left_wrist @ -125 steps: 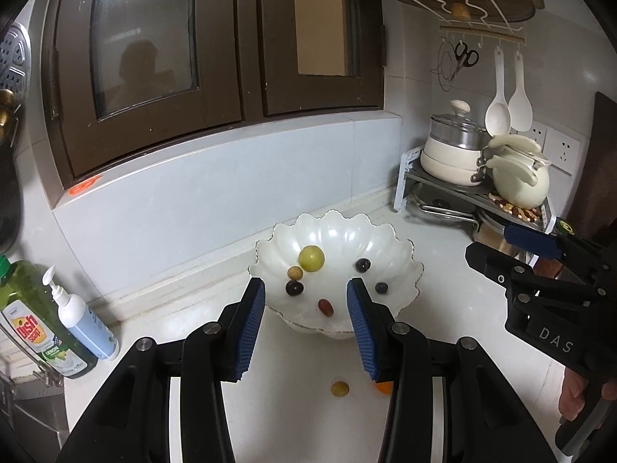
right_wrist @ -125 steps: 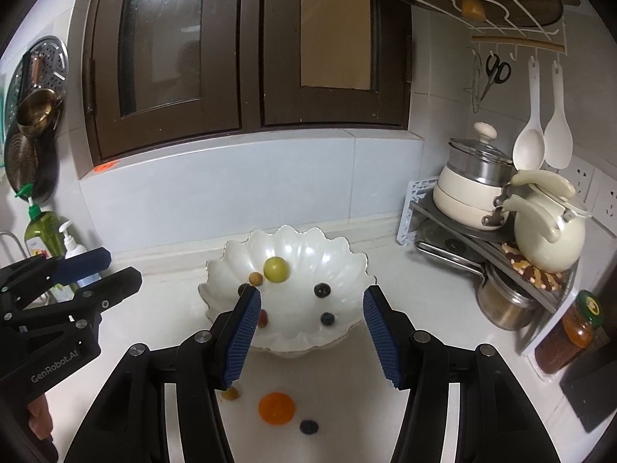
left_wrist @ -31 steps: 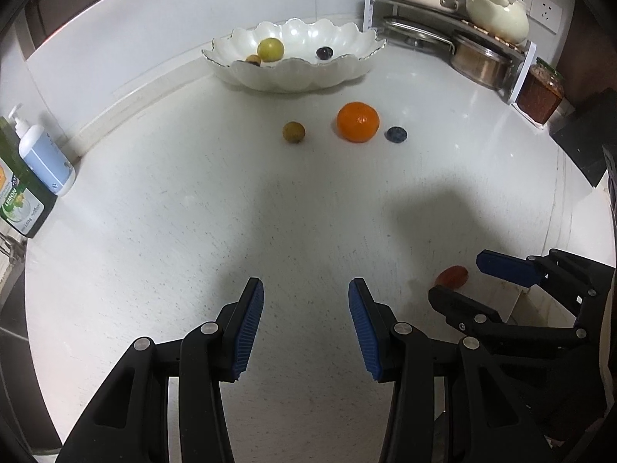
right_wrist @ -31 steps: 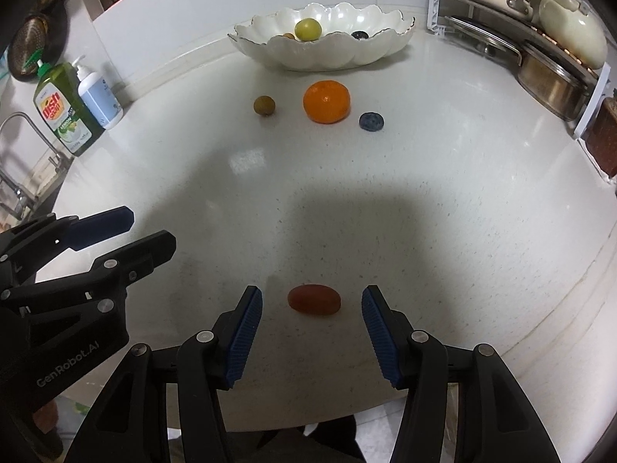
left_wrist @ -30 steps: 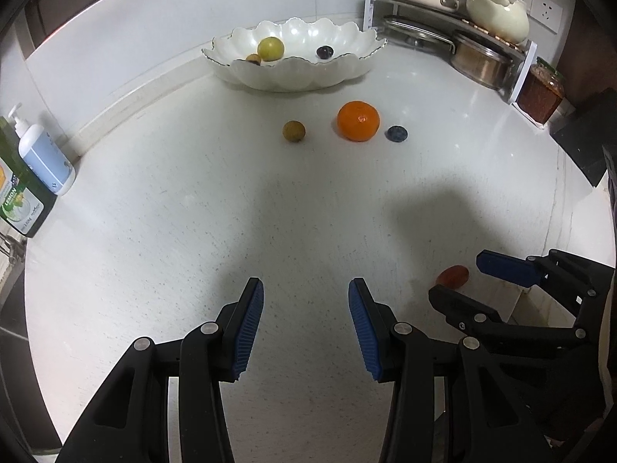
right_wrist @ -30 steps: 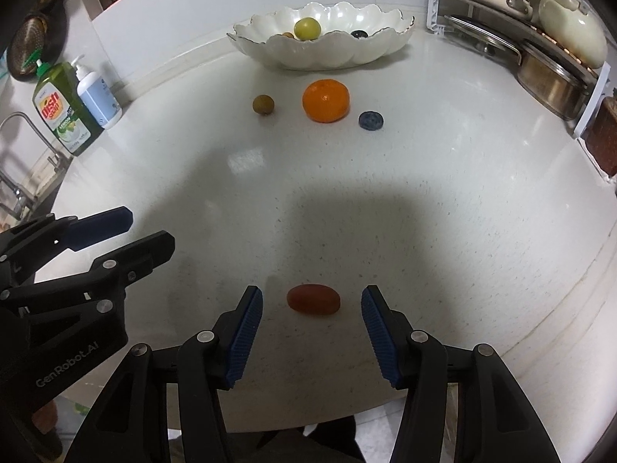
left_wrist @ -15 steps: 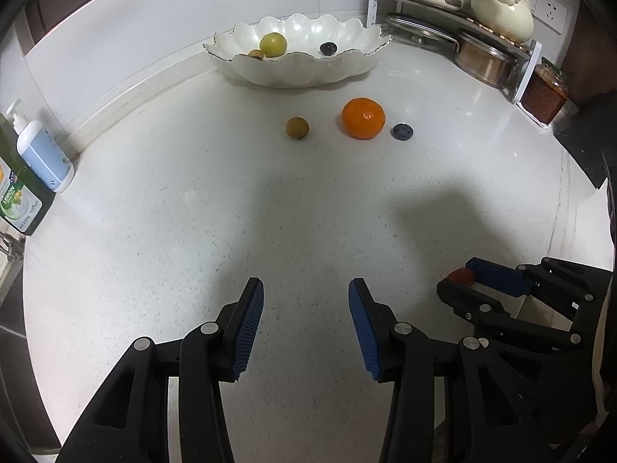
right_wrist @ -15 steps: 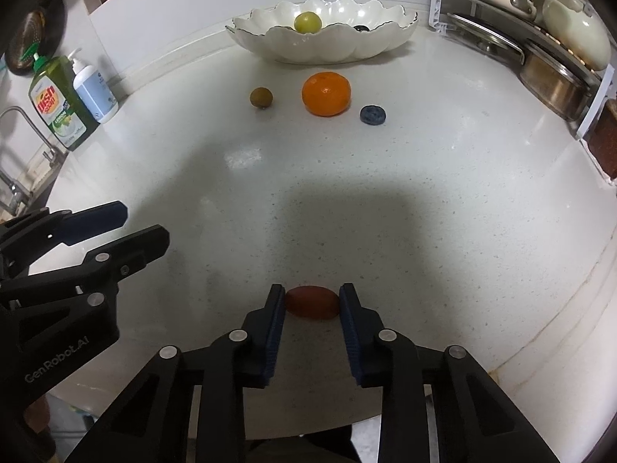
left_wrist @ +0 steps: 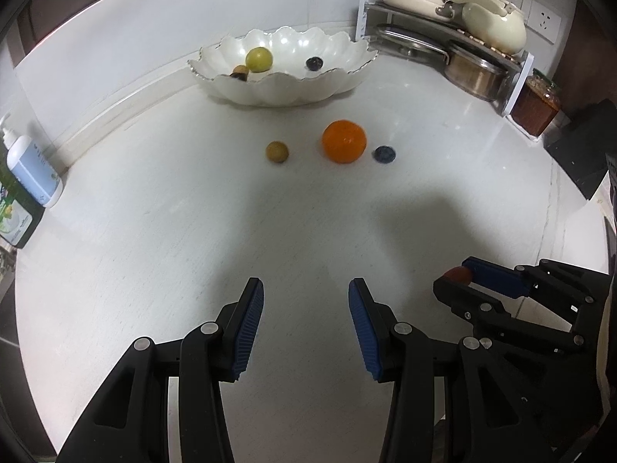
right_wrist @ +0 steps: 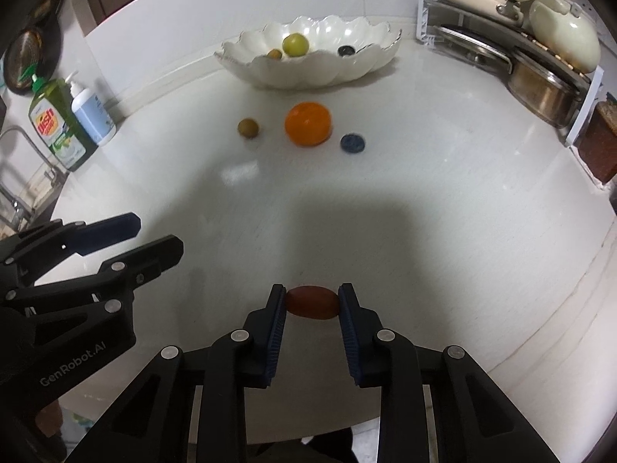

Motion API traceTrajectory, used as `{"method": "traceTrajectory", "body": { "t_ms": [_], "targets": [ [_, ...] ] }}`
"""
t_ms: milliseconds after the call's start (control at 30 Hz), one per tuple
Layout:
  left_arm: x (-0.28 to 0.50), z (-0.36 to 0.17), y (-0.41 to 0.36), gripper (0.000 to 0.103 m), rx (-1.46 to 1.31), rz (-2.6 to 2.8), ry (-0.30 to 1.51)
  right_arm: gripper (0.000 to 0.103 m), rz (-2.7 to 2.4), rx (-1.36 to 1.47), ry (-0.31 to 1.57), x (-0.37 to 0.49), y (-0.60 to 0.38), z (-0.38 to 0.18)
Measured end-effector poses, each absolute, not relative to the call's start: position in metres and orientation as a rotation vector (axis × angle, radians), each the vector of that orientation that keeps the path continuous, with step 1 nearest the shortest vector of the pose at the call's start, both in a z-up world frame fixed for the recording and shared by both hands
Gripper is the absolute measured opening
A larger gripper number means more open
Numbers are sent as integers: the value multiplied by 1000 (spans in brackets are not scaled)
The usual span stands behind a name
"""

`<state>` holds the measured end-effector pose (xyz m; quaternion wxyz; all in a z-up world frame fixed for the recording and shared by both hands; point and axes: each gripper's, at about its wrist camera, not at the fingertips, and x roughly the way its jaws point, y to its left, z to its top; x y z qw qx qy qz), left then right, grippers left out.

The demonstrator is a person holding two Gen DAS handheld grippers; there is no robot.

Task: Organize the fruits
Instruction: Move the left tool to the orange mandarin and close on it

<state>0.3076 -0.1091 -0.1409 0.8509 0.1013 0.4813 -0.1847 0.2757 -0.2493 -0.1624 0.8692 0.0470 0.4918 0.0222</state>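
my right gripper (right_wrist: 312, 303) has its blue pads pressed against both ends of a small oblong red fruit (right_wrist: 312, 302), jaws closed down to the fruit's length, down at six o'clock in the right wrist view, close to the near edge of the white counter (right_wrist: 424, 200). whether the fruit is touching the counter or just above it, i cannot tell. from the left wrist view that same red fruit (left_wrist: 458, 274) peeks out between the right gripper's fingers at about four o'clock.

my left gripper (left_wrist: 305, 326) is wide open, jaws well apart with nothing between them, only bare counter showing in the gap. in the right wrist view it (right_wrist: 154, 239) sits at nine o'clock, fingers parted.

up at twelve o'clock, well apart from both grippers, the scalloped white bowl (right_wrist: 358, 65) stands near the back wall, with a yellow-green round fruit (right_wrist: 295, 44), a small brown fruit (right_wrist: 275, 54) beside it, and a dark berry (right_wrist: 346, 50) inside. just in front of the bowl on the counter lie an orange (right_wrist: 307, 123), a small olive-brown fruit (right_wrist: 247, 128) at its nine o'clock, and a dark blue berry (right_wrist: 352, 142) at its four o'clock, each apart from the others.

a green dish soap bottle (right_wrist: 58, 127) and a white pump bottle (right_wrist: 90, 112) stand at ten o'clock; a rack of pots (right_wrist: 540, 77) at two o'clock.
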Motion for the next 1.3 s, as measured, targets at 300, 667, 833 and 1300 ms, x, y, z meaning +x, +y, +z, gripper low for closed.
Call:
{"method": "traceTrajectory", "body": {
  "t_ms": [300,667,833,1300],
  "targets": [
    [330,-132,-125,45,205,-410,990,29,24,104,978,294,-264,-148],
    [358,-123,-146,45,198,-434,950,29,-14,128,938,324,-285,-140],
    [372,-124,-159,45,186,-454,944,29,-29,136,934,337,-295,-142],
    [412,-141,-188,45,185,-483,957,29,-69,162,944,368,-323,-155]
  ]
}}
